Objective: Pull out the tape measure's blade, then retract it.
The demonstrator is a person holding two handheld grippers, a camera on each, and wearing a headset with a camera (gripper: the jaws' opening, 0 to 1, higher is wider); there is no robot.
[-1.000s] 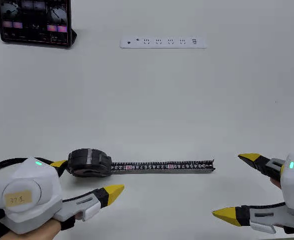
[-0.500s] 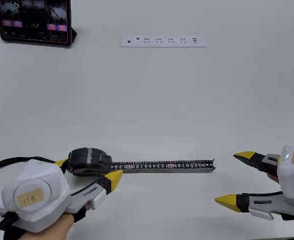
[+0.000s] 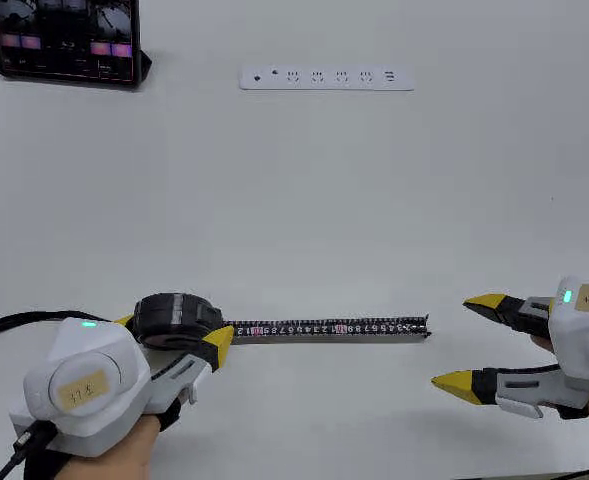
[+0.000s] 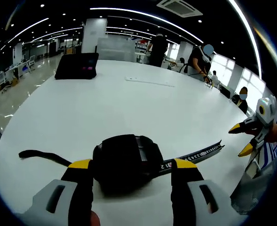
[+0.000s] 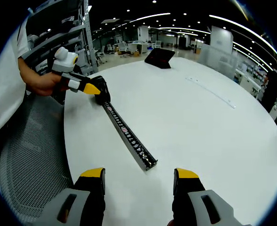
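My tape measure [image 3: 177,321] sits on the white table [image 3: 304,200] near my edge, towards the left. It has a squat black case with a ribbed back, and a black wrist strap [image 3: 34,322] trails off its left side. Its blade [image 3: 334,328] is out, lying flat and straight to the right. The blade is dark with pale numerals and a few red marks, and it ends in a small hook.

My left gripper [image 3: 172,333] comes in low from behind the case, with its 2 yellow-tipped jaws set on either side of it. In the left gripper view the case fills the gap between them. I cannot tell whether the jaws are pressing on it or only bracketing it.

My right gripper [image 3: 469,341] is held just beyond the blade's free end with its jaws spread wide, clear of the hook. It grips nothing.

A white power strip [image 3: 326,79] and a propped tablet [image 3: 66,42] are at the far side.
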